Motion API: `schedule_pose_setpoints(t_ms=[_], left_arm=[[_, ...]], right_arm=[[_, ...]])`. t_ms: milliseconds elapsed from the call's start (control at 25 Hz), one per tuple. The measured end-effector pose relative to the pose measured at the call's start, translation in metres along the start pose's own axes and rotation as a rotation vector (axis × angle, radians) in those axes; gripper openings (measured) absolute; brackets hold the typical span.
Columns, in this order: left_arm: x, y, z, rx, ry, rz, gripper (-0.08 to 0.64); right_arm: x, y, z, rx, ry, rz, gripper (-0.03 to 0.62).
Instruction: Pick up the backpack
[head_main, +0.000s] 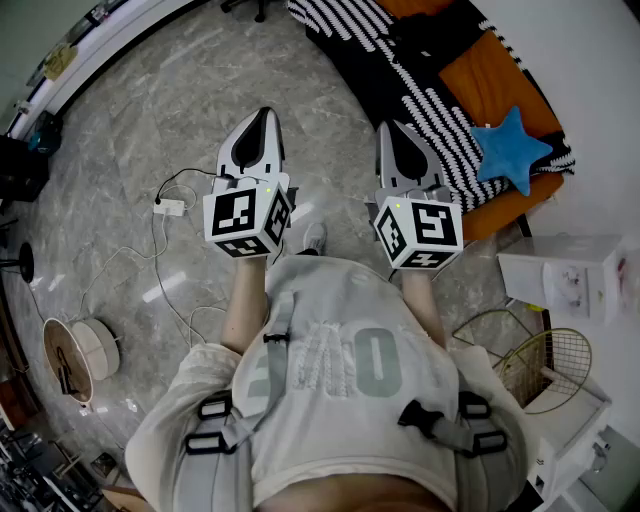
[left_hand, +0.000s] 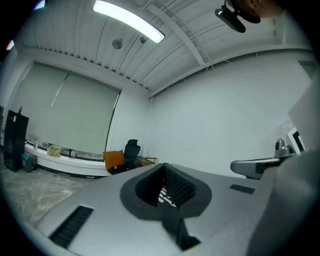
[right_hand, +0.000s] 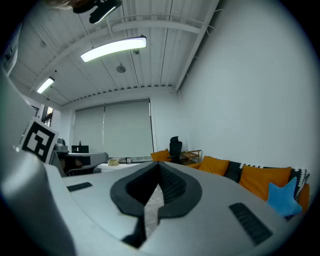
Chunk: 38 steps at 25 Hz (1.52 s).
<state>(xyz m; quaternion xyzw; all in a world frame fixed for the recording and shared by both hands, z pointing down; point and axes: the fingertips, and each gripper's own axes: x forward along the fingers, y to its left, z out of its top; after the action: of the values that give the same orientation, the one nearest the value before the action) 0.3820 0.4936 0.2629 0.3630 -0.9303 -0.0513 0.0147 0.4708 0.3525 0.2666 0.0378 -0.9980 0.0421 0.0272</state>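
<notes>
Grey straps (head_main: 262, 372) with black buckles (head_main: 437, 421) run over the person's shoulders and across a pale top; they look like the backpack's straps, and its body is hidden. Both grippers are held out level over the floor, side by side. My left gripper (head_main: 262, 116) is shut with nothing between its jaws. My right gripper (head_main: 393, 130) is also shut and empty. In the left gripper view the left gripper (left_hand: 165, 175) faces a white wall and a far office chair (left_hand: 132, 150). In the right gripper view the right gripper (right_hand: 159, 172) faces a sofa with orange cushions (right_hand: 215, 164).
A sofa with a black-and-white striped throw (head_main: 420, 90) and a blue star pillow (head_main: 510, 150) lies ahead on the right. A white unit (head_main: 565, 275) and a wire basket (head_main: 545, 365) stand at the right. A power strip (head_main: 168, 207) with cables and a round stand (head_main: 80, 350) lie on the left.
</notes>
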Motion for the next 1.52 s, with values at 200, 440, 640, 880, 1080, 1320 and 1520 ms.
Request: schedule_pose_setpoints(t_ms=[200,440,640,880,1080,1320,1520], left_arm=[[0.010,0.001,0.000,0.002,0.000,-0.012,0.020],[0.018,-0.002,-0.005,0.000,0.001,-0.030,0.020],[0.029,0.013,-0.011,-0.014,0.016,-0.021,0.020],[0.044,0.046,-0.016,-0.032,0.021,-0.002,0.020],[0.061,0.085,-0.019,-0.050,0.029,0.016,0.018],[0.082,0.131,-0.029,-0.068,0.037,0.025,0.020],[0.101,0.145,-0.033,-0.074,0.043,0.030,0.020]], right_arm=[[0.006,-0.007,-0.002,0.013,-0.002,-0.018,0.008],[0.012,-0.017,-0.011,0.039,0.024,-0.037,0.008],[0.028,-0.019,-0.016,0.084,0.031,-0.017,0.008],[0.055,-0.023,-0.021,0.092,0.054,-0.053,0.008],[0.084,-0.015,-0.030,0.092,0.086,-0.079,0.008],[0.118,0.005,-0.044,0.072,0.105,-0.077,0.008],[0.127,-0.005,-0.052,0.066,0.126,-0.099,0.008]])
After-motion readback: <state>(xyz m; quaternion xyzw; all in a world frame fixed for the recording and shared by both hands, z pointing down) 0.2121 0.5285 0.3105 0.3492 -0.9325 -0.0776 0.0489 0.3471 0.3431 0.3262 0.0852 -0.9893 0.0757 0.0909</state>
